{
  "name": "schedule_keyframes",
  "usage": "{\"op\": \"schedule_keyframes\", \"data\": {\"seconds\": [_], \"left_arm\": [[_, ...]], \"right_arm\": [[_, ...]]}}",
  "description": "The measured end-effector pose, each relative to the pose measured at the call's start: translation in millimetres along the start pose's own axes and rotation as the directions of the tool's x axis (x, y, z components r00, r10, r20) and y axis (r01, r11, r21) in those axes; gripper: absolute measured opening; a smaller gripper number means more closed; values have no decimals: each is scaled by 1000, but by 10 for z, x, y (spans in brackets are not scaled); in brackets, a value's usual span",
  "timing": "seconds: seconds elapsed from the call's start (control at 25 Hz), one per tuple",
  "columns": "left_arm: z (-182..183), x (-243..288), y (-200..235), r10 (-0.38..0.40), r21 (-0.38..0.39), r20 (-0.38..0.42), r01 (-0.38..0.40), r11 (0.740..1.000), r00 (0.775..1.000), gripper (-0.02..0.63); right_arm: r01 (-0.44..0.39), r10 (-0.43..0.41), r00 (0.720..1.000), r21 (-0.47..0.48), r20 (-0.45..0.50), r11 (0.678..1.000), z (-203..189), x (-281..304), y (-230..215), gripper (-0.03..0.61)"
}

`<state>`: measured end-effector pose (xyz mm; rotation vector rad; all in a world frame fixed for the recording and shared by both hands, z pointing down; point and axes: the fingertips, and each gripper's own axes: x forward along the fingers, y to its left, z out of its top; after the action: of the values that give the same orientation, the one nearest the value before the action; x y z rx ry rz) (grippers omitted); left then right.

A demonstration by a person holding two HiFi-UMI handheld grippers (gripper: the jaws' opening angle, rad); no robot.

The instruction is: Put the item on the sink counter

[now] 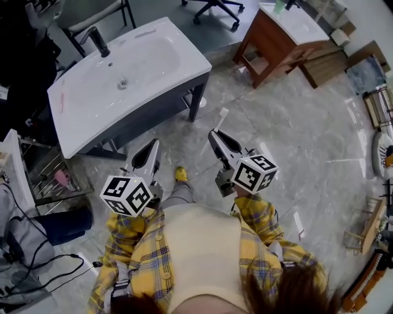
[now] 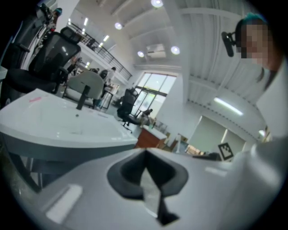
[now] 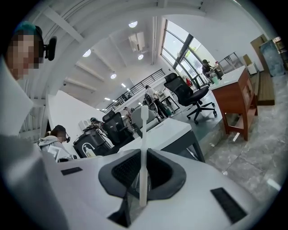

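The white sink counter with a black faucet stands ahead and to the left on dark legs. My right gripper is shut on a thin white stick-like item, which pokes out past the jaw tips towards the counter's right corner. In the right gripper view that item stands upright between the closed jaws of the right gripper, with the counter behind it. My left gripper is shut and holds nothing, below the counter's front edge. The left gripper view shows the left gripper low beside the counter.
A wooden vanity stands at the back right, and an office chair behind the sink. A wire rack and cables lie at the left. Wooden frames and boxes line the right side. Marble floor spreads between.
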<state>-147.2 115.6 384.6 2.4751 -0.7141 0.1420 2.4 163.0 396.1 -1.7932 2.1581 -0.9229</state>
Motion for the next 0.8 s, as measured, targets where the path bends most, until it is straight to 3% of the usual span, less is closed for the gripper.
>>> {"op": "schedule_keyframes", "data": {"seconds": [0.28, 0.52, 0.8], "left_arm": [[257, 408, 248, 5, 8, 5, -5, 1000, 1000, 6], [496, 664, 432, 13, 71, -6, -12, 997, 1000, 6], [593, 945, 597, 61, 46, 9, -61, 997, 998, 6]], "right_arm": [[-12, 12, 1000, -14, -9, 1000, 324, 458, -196, 43], [-35, 35, 999, -13, -4, 999, 558, 851, -309, 44], [-68, 68, 997, -15, -22, 998, 793, 1194, -530, 43]]}}
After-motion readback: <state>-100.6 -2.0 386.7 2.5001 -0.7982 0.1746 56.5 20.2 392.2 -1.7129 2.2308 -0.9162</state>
